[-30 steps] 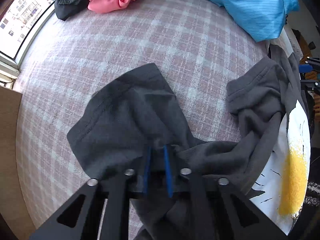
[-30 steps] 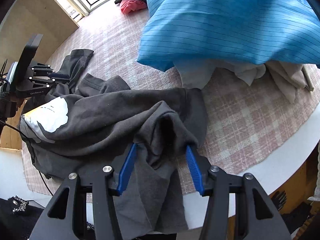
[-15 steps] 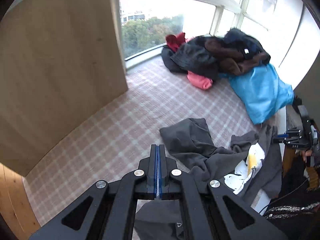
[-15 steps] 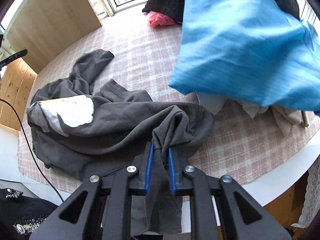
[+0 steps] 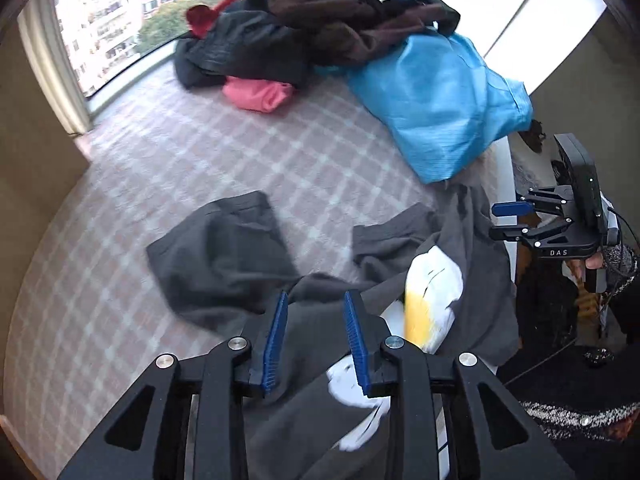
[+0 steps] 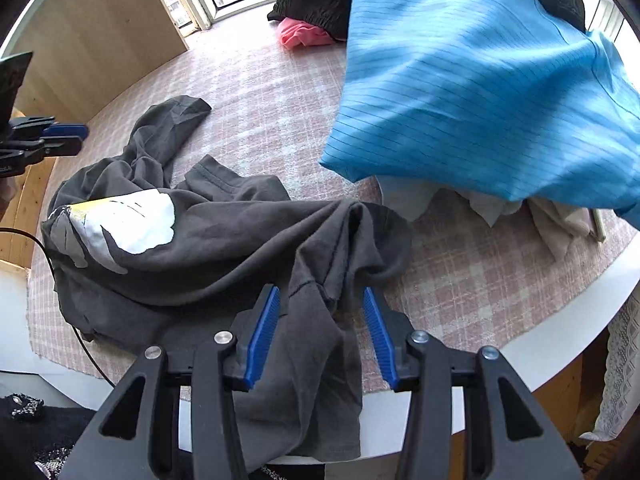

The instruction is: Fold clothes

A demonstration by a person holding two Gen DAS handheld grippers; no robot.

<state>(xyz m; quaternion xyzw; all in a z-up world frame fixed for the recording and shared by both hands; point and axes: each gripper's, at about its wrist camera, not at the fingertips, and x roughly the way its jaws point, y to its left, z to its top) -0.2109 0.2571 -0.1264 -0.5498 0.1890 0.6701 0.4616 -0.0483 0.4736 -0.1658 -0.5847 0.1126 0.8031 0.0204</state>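
Note:
A dark grey T-shirt with a white and yellow print lies crumpled on the pink plaid cloth. My left gripper is open just above the shirt's near edge, with nothing pinched. In the right wrist view the same shirt spreads leftward, its print at the far left. A raised fold of it sits between the open fingers of my right gripper, which do not press it. Each gripper shows in the other's view: the right gripper and the left gripper.
A bright blue garment bulks up at the right over pale clothes. A pile of dark clothes and a pink garment lie by the window. A wooden panel stands at the left. The white table edge curves close by.
Both grippers opened over the last half second. The right one let go of the shirt fold it was pinching. The left one, lifted and shut before, came back down over the shirt.

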